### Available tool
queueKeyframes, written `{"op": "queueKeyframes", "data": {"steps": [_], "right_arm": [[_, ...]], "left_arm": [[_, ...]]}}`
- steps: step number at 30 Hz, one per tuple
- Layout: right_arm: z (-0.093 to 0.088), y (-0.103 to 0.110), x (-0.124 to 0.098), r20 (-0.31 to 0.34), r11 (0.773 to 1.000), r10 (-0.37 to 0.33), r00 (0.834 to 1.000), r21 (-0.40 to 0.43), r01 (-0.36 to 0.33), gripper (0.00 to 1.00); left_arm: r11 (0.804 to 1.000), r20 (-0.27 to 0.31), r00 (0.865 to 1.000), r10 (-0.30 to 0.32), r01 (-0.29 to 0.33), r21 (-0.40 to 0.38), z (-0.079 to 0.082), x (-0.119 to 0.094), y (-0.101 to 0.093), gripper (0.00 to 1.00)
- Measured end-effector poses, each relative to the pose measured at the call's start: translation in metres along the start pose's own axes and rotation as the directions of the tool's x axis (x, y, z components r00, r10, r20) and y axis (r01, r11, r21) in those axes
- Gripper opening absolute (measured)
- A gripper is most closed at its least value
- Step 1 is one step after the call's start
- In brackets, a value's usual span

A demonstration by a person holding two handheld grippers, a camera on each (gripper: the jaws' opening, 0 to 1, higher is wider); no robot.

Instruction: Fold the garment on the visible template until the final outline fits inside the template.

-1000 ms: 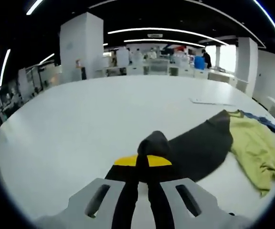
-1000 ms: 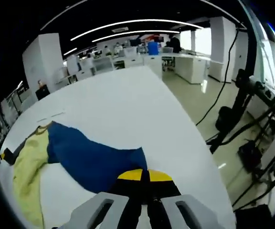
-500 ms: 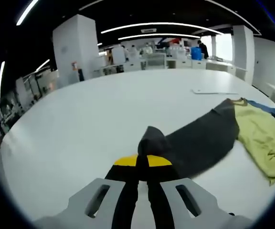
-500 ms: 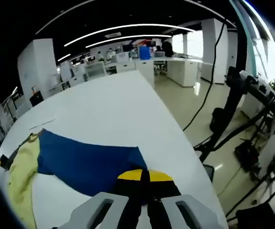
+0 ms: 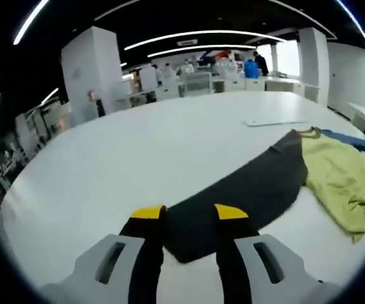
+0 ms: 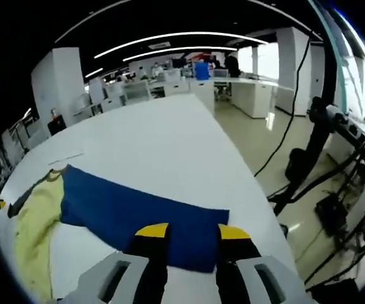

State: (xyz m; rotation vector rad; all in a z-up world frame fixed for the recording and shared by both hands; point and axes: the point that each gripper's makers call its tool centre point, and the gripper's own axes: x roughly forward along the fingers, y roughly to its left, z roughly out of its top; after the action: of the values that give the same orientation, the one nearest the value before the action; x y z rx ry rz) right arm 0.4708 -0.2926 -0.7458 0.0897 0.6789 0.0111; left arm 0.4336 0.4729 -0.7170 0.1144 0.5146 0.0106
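Garment (image 5: 334, 177): yellow-green body w/ two long sleeves, spread on white desk (image 5: 138, 145). Dark grey sleeve (image 5: 246, 190) runs from body toward left claw (image 5: 190, 221); cuff end lies flat on desk between that claw's jaws, which stand apart, released, gripping nothing. Blue sleeve (image 6: 138, 206) runs from body (image 6: 33, 228) toward right claw (image 6: 193, 237); cuff end lies between its jaws, also parted, no grasp. Long axis: sleeves stretched out opposite ways from body, near-straight line cuff to cuff; body bunched at mid. Each claw sits at its own cuff, equally near. Flat white sheet (image 5: 274, 121), poss. the template, lies beyond garment's collar; cannot confirm. Judgement: sleeves laid out, fold toward body not yet made; next move likely inward from the cuffs.
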Motion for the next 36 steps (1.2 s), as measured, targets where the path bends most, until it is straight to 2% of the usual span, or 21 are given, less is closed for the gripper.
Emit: {"op": "queueKeyframes", "data": {"steps": [3,5,7,9,12,15,21,29,30,31,32,34,36], "right_arm": [[-0.003,0.021,-0.006,-0.022,0.998,0.051,0.998,-0.022,-0.052,0.42],[-0.006,0.034,-0.010,-0.043,0.992,0.080,0.996,-0.090,-0.083,0.47],[-0.010,0.051,-0.015,-0.055,0.984,0.109,0.992,-0.135,-0.116,0.49],[-0.012,0.068,-0.020,-0.059,0.976,0.150,0.987,-0.151,-0.157,0.52],[-0.016,0.092,-0.026,-0.069,0.961,0.205,0.976,-0.174,-0.214,0.57],[-0.025,0.119,-0.034,-0.095,0.943,0.274,0.957,-0.167,-0.287,0.62],[-0.039,0.151,-0.046,-0.112,0.914,0.358,0.927,-0.160,-0.373,0.63],[-0.059,0.182,-0.061,-0.134,0.878,0.425,0.895,-0.179,-0.444,0.63],[-0.063,0.186,-0.064,-0.138,0.872,0.434,0.890,-0.183,-0.454,0.63],[-0.067,0.189,-0.065,-0.147,0.865,0.442,0.885,-0.192,-0.463,0.63],[-0.070,0.191,-0.067,-0.153,0.861,0.445,0.882,-0.198,-0.469,0.63],[-0.078,0.197,-0.071,-0.170,0.846,0.457,0.873,-0.221,-0.485,0.62],[-0.084,0.198,-0.071,-0.183,0.834,0.464,0.867,-0.241,-0.497,0.62]], "left_arm": [[0.998,0.021,0.998,-0.066,0.066,0.017,0.005,-0.008,-0.019,0.41],[0.995,0.020,0.996,-0.092,0.092,0.025,0.004,-0.011,-0.028,0.47],[0.991,0.023,0.992,-0.123,0.121,0.048,0.004,-0.016,-0.038,0.51],[0.988,0.039,0.988,-0.152,0.151,0.034,0.005,-0.022,-0.047,0.52],[0.981,0.052,0.980,-0.193,0.191,0.034,0.004,-0.030,-0.060,0.57],[0.976,0.056,0.975,-0.217,0.216,0.033,0.002,-0.036,-0.068,0.60],[0.962,0.080,0.959,-0.273,0.270,0.042,0.003,-0.051,-0.088,0.64],[0.926,0.100,0.920,-0.378,0.374,0.058,-0.006,-0.073,-0.133,0.62],[0.917,0.090,0.913,-0.397,0.392,0.068,-0.011,-0.075,-0.140,0.62],[0.915,0.078,0.913,-0.401,0.396,0.072,-0.014,-0.076,-0.143,0.62],[0.905,0.064,0.904,-0.423,0.417,0.083,-0.019,-0.078,-0.150,0.62],[0.898,0.065,0.897,-0.438,0.432,0.086,-0.022,-0.083,-0.158,0.61],[0.886,0.075,0.883,-0.463,0.457,0.079,-0.023,-0.088,-0.167,0.60]]}}
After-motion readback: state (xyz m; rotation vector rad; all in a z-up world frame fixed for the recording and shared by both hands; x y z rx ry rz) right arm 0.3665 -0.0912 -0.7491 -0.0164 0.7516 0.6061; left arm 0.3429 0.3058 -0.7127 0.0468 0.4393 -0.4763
